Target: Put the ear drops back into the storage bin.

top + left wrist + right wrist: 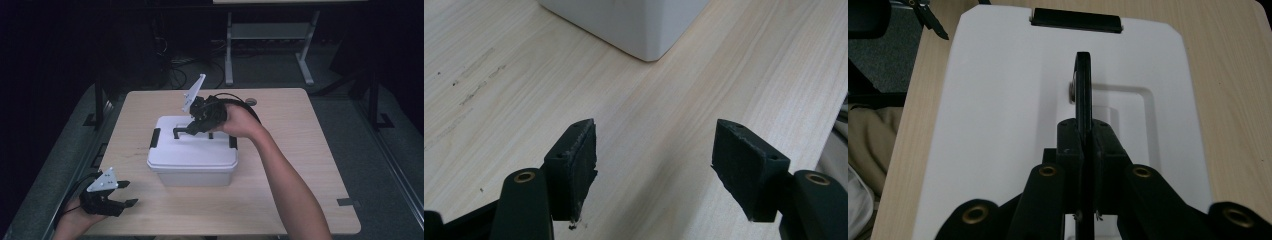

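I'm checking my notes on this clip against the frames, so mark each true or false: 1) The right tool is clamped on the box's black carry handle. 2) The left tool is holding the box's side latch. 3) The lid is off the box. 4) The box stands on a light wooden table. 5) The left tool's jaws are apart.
1) True: the right tool is shut on the black carry handle.
2) False: the left tool holds nothing, with bare table between its jaws.
3) False: the white lid sits on the box.
4) True.
5) True.
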Motion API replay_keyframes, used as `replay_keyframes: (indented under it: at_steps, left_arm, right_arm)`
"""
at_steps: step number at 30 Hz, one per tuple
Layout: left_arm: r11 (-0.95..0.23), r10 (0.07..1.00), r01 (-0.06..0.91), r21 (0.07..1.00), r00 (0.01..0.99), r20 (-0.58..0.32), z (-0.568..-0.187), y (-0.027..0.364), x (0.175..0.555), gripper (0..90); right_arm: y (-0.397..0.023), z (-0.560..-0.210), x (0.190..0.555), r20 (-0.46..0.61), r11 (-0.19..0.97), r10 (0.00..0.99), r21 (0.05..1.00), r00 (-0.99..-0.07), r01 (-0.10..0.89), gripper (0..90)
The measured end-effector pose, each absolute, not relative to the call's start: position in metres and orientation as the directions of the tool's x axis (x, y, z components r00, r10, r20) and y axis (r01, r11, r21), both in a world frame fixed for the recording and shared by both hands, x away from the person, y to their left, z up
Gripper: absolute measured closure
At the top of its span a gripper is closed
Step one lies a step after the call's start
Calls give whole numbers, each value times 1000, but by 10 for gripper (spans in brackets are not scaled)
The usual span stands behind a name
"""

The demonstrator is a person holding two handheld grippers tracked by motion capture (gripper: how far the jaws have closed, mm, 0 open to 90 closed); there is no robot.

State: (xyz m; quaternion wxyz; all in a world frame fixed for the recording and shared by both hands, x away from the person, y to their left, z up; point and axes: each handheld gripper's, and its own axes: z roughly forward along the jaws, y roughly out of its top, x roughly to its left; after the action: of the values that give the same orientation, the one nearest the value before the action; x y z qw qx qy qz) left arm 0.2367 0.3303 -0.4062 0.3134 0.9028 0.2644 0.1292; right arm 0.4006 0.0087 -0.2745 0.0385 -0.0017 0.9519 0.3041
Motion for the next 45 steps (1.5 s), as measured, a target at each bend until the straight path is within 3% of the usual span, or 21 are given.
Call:
replay_keyframes:
  at_steps: [28, 34, 45]
  left_arm:
    - [-663, 563, 404, 630, 824, 65, -407, 331, 235, 330]
    - [-664, 564, 407, 627, 823, 64, -408, 331, 235, 328]
    - [-673, 562, 410, 616, 824, 66, -409, 329, 232, 318]
  right_arm:
    - [10, -290, 406, -47, 811, 22, 584, -999, -10, 829]
    - [6, -293, 404, -16, 801, 32, 598, -999, 17, 730]
    - [-1, -289, 397, 15, 778, 31, 627, -999, 34, 647]
